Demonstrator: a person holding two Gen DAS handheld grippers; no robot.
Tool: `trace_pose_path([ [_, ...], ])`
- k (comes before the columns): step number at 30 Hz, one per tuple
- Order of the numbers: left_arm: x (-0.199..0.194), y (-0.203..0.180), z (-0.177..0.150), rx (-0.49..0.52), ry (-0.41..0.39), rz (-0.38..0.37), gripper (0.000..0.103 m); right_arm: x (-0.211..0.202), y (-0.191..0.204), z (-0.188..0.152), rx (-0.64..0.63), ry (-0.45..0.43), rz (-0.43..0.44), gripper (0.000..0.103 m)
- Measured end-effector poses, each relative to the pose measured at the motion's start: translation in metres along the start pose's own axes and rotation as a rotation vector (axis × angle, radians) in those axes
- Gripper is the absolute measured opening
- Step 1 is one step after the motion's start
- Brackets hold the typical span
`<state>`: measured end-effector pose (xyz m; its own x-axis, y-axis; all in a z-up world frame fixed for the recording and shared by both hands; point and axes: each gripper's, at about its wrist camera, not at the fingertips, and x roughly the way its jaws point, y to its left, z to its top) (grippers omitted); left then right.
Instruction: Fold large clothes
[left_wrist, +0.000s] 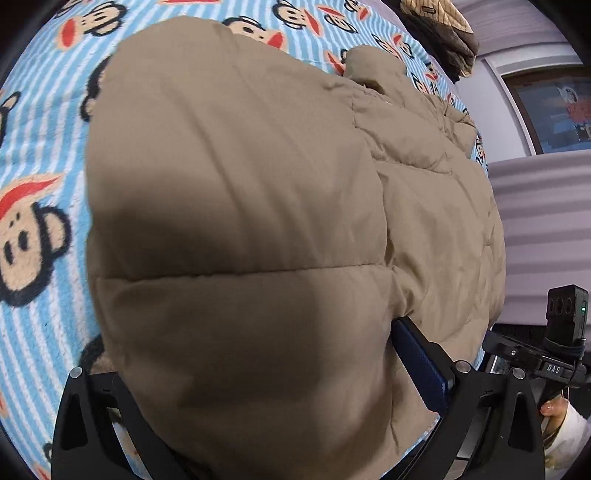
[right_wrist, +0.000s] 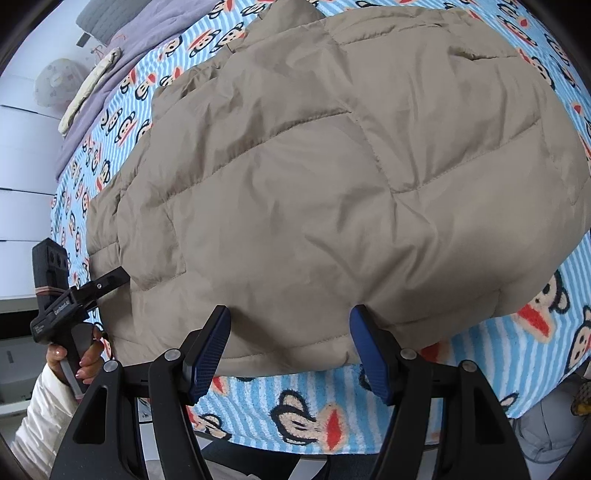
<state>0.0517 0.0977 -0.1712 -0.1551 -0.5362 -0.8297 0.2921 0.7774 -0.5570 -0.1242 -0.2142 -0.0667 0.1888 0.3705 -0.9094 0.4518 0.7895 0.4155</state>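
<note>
Puffy tan quilted jacket (right_wrist: 314, 166): soft, light, slippery; we grip its hem, right gripper (right_wrist: 290, 332) spread astride it unclenched, left gripper (left_wrist: 258, 369) state unclear.

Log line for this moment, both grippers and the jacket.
left gripper: jaws around tan quilted puffer jacket, grip unclear | right gripper: open at hem | jacket on monkey-print blanket

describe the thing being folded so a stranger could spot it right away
Find the bed covered by a blue-and-white striped blanket printed with cartoon monkey faces. Spread across most of it lies a tan quilted puffer jacket, its near hem between the right tongs. It is the only plain, puffy, stitched-panel item there, unlike the lilac bedding beside it.
</note>
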Motion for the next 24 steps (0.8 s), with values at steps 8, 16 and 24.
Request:
trace_pose_path([
  [8,0.004,-0.007,0.006,-0.004,0.024,-0.094,0.042,-0.010,0.006,0.010,-0.014,-0.028,0.022,0.071],
  [16,-0.031,-0.036,0.009,-0.034,-0.003,-0.149,0.029,-0.017,0.027,0.040,-0.169,-0.177,0.007,0.018],
  [24,-0.073,-0.130,0.015,-0.003,-0.051,-0.167,0.029,0.030,0.015,0.089,-0.148,-0.169,0.063,0.015],
])
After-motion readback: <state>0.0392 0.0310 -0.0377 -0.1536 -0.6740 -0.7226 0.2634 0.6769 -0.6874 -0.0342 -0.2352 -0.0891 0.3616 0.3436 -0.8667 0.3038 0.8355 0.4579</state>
